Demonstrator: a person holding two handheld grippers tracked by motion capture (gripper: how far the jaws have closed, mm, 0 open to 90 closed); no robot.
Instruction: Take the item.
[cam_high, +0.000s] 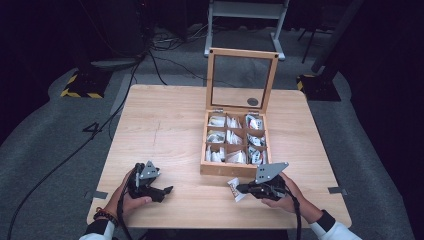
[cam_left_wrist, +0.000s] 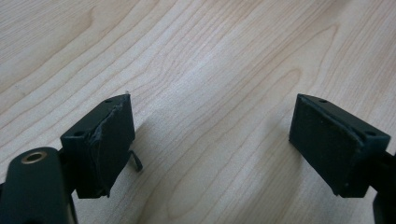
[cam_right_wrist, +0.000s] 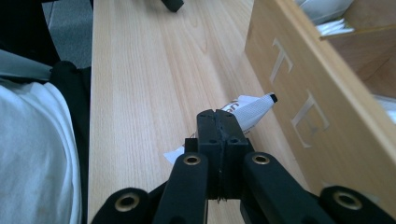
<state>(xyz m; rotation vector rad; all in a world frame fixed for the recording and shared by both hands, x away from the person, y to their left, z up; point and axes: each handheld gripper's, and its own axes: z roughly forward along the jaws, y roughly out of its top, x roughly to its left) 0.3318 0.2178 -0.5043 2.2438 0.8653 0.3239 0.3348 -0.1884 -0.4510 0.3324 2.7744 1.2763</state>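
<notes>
A wooden tea box stands open on the table, its glass lid upright, its compartments holding white sachets. My right gripper lies low just in front of the box's front wall, shut on a white sachet. In the right gripper view the jaws are pressed together on that sachet, which sticks out beyond them beside the box wall. My left gripper rests near the front left of the table, open, with bare wood between its pads.
The light wooden table has its front edge close under both hands. A white sleeve hangs at the left of the right gripper view. Cables, a metal stand and dark equipment sit on the grey floor beyond.
</notes>
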